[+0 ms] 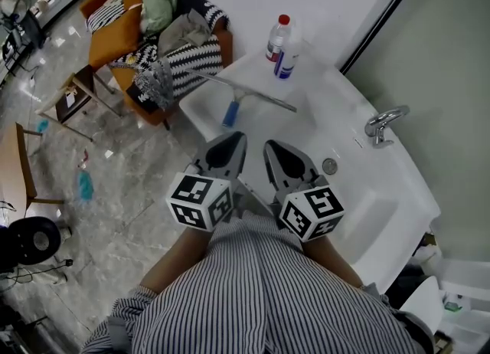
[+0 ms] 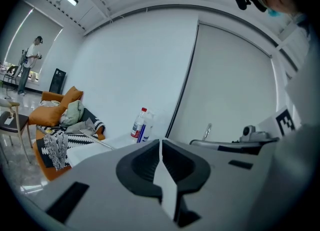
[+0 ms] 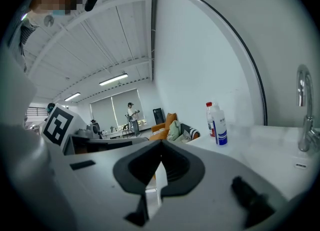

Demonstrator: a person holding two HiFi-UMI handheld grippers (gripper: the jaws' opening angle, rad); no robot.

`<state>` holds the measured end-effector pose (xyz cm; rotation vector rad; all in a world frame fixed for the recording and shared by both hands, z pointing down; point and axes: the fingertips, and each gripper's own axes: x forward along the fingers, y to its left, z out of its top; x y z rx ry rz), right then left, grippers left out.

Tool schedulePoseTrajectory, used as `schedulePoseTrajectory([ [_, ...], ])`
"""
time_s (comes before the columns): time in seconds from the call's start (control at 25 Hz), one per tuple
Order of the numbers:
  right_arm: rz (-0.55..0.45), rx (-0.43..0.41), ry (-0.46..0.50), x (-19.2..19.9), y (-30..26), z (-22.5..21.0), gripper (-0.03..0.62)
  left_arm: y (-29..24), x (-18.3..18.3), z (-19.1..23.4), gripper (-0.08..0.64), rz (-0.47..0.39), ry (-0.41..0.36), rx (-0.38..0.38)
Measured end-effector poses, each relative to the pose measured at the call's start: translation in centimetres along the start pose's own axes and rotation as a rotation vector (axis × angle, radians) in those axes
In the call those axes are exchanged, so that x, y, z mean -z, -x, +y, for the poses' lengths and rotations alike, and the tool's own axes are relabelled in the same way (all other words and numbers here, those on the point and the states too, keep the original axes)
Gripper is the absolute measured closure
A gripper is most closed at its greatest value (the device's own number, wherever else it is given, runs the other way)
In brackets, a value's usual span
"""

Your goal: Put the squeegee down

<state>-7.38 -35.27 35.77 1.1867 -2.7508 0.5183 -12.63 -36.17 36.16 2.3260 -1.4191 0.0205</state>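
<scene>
- Two handheld grippers sit side by side just in front of the person's blue-and-white striped shirt [image 1: 260, 291], tips towards the tub.
- Left gripper [image 1: 238, 139]: jaws clenched together with nothing between them. Its own view shows the grey pads [image 2: 161, 175] meeting in one seam.
- Right gripper [image 1: 269, 146]: same, jaws pressed together and empty, seam closed in its own view [image 3: 160, 146].
- Black-and-white marker cubes, left [image 1: 200, 201] and right [image 1: 311, 211], at the rear of each gripper.
- Long metal-bladed squeegee with a blue handle [image 1: 241, 93] lies flat on the far end ledge of the white bathtub [image 1: 383, 184]. It is beyond both gripper tips and neither touches it.
- The blade runs across the ledge, and the blue handle points back towards the grippers.
- Clear plastic bottle with a red cap [image 1: 277, 38] and white bottle with a blue label [image 1: 288, 57] stand upright, touching or just beside each other, in the tub's far corner past the blade.
- Chrome tap [image 1: 383, 124] on the tub's right rim; small round metal fitting [image 1: 329, 165] on the tub surface near the right gripper.
- Orange armchair [image 1: 107, 38], piled with clothes and a black-and-white zigzag blanket [image 1: 191, 57], stands against the tub's far left end.
- Small wooden side table [image 1: 73, 99] on the grey marble floor [image 1: 130, 191], left of the chair.
</scene>
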Motion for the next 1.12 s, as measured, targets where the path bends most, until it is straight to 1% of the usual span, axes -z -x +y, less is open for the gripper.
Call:
schedulePoseTrajectory([
  [0.16, 0.009, -0.011, 0.017, 0.2, 0.0, 0.3, 0.577, 0.0, 0.2, -0.3, 0.532, 0.002, 0.0, 0.005],
  [0.28, 0.015, -0.02, 0.011, 0.3, -0.1, 0.4, 0.577, -0.1, 0.3, -0.4, 0.532, 0.005, 0.003, 0.01],
  [0.56, 0.009, -0.001, 0.014, 0.2, 0.0, 0.1, 0.577, -0.1, 0.8, -0.3, 0.532, 0.025, 0.015, 0.008],
  [1.12, 0.039, -0.029, 0.017, 1.0, -0.1, 0.7, 0.577, 0.0, 1.6, -0.6, 0.532, 0.047, 0.014, 0.004],
])
